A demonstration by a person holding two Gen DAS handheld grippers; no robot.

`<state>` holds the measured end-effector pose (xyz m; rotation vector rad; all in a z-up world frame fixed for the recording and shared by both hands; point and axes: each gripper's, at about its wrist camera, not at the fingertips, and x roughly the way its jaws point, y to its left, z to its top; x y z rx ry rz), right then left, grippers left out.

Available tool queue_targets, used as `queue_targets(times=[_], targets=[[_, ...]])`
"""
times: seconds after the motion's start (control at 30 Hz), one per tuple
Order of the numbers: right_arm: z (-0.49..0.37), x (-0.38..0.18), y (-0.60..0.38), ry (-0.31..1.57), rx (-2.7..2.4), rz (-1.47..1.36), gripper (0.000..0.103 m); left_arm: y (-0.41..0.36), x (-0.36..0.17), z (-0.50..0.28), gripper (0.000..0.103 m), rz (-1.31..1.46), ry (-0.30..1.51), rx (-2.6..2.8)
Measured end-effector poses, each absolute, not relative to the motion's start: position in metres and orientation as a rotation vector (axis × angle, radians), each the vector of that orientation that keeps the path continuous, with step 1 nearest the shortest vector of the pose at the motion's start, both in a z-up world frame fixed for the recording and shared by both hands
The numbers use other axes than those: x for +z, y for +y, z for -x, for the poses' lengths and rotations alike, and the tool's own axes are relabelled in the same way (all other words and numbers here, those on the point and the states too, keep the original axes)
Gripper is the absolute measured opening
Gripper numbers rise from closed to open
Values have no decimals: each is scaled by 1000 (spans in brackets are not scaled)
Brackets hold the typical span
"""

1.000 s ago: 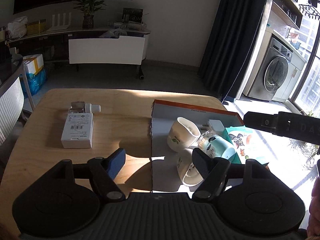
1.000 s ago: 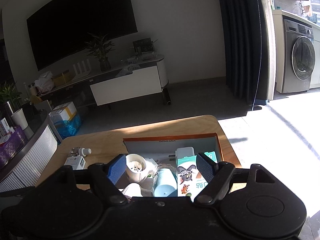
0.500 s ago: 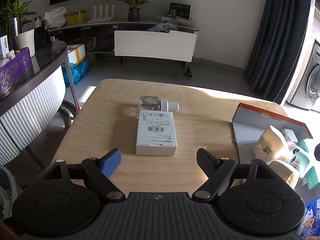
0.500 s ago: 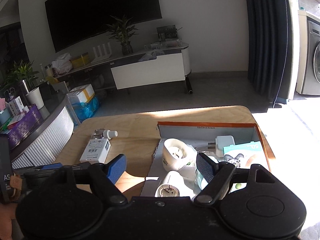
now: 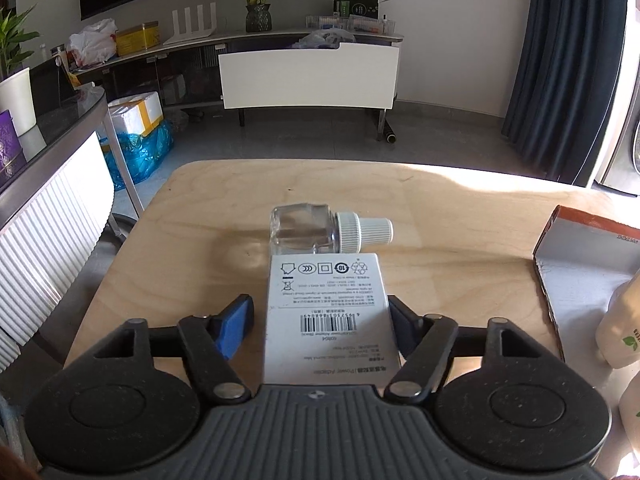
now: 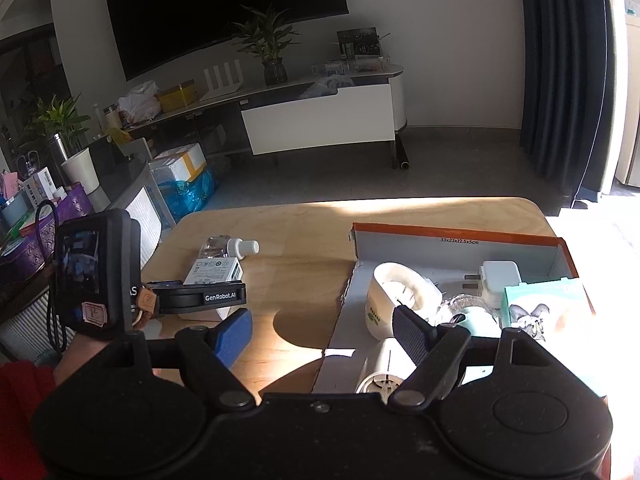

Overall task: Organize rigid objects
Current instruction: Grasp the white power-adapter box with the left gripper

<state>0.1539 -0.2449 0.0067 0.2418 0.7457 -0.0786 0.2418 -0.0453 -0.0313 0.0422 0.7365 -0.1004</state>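
A white power adapter box lies flat on the wooden table between the fingers of my left gripper. The jaws are closing: the black right finger touches the box's edge, while a small gap remains at the blue left pad. Just beyond the box, a clear bottle with a white cap lies on its side. My right gripper hangs open over the near corner of the cardboard tray, with nothing between its fingers. The box and bottle also show in the right wrist view.
The orange-rimmed tray holds white plug-in devices, a white adapter, a teal carton and a pale blue item. A hand with a red sleeve holds the left gripper. A ribbed cabinet stands left of the table.
My left gripper swung left from the tray, came down over the white box and narrowed its jaws around it. The right gripper dipped lower toward the tray, still open.
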Motion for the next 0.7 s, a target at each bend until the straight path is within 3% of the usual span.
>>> queue_targets(times=[0.43, 0.53, 0.7], targets=[[-206, -5, -210, 772, -29, -302, 92, 10, -4, -196, 59, 7, 709, -98], [-227, -12, -192, 765, -7, -310, 98, 27, 0, -184, 59, 13, 707, -96], [-269, -29, -162, 758, 7, -271, 100, 44, 1, -179, 59, 67, 686, -92]])
